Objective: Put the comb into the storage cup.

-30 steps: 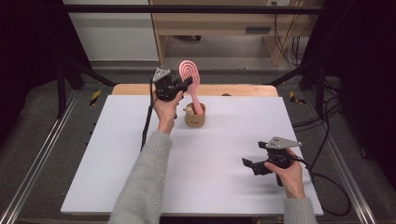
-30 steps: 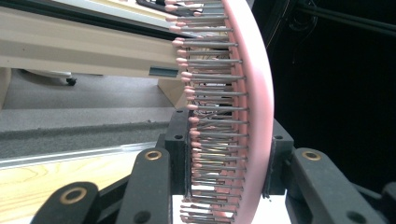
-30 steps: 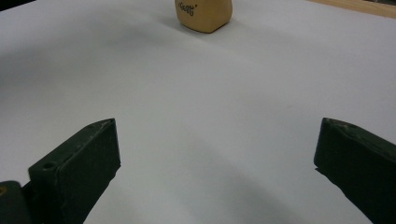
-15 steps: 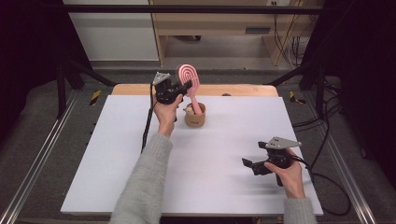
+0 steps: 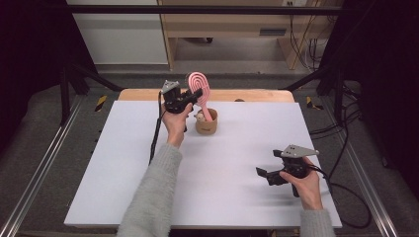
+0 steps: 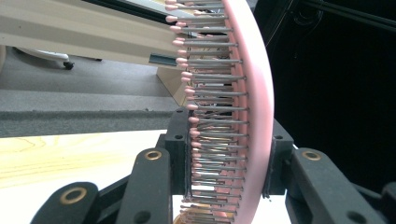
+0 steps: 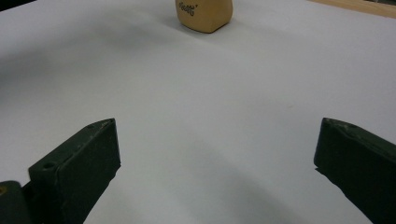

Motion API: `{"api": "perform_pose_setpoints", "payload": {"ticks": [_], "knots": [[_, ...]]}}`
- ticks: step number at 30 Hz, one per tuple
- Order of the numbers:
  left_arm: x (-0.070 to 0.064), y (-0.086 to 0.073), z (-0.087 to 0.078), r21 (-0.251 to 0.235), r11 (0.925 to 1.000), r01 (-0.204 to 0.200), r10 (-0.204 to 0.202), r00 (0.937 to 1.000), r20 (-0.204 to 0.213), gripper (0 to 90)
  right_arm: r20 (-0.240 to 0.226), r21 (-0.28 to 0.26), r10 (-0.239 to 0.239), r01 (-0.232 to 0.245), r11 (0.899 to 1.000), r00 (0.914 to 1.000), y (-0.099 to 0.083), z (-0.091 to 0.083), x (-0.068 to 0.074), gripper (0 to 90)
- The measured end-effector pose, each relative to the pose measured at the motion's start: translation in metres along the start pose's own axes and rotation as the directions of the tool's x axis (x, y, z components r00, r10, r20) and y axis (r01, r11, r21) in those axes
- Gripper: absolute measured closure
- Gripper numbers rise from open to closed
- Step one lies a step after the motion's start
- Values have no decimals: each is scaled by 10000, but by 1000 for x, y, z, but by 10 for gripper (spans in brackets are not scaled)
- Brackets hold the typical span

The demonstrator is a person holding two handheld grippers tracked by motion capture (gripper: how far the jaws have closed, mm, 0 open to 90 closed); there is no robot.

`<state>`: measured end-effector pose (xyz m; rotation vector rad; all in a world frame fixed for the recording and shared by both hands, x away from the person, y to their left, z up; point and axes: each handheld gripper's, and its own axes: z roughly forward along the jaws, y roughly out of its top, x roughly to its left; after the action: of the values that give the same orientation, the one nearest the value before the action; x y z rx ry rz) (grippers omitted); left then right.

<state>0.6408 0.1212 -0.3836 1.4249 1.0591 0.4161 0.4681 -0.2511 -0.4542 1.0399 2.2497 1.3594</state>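
A pink hairbrush (image 5: 199,88) stands tilted with its handle down in a tan cup (image 5: 206,124) at the back middle of the white table. My left gripper (image 5: 193,95) is shut on the brush head; in the left gripper view the pink brush (image 6: 254,93) and its metal pins sit clamped between both black jaws. My right gripper (image 5: 261,172) hovers low over the table's front right, open and holding nothing. In the right gripper view its wide-apart jaws frame bare table, with the tan cup (image 7: 204,14) far ahead.
The white table top (image 5: 232,158) has a wooden strip (image 5: 247,95) along its back edge. Cables trail from both grippers, one down the left side of the table, one off the right. Metal rails run along both sides on the floor.
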Motion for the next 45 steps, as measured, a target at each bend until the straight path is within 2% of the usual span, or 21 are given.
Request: {"api": "perform_pose_setpoints", "payload": {"ticks": [15,30,38,45], "knots": [[5,-7,1,134,9998,148,-148,9999,7,627,12,10,-18,18,10000,10000,0,0,0,9],[9,-9,-1,49,9998,199,-199,9998,6,624,-11,3,-24,24,10000,10000,0,1,0,9],[17,-10,-3,-43,9988,490,-490,9988,-84,620,-12,-9,-35,35,10000,10000,0,0,0,10],[22,-11,-5,-41,9984,569,-570,9981,-215,614,-21,-8,-18,18,10000,10000,0,1,0,11]]}}
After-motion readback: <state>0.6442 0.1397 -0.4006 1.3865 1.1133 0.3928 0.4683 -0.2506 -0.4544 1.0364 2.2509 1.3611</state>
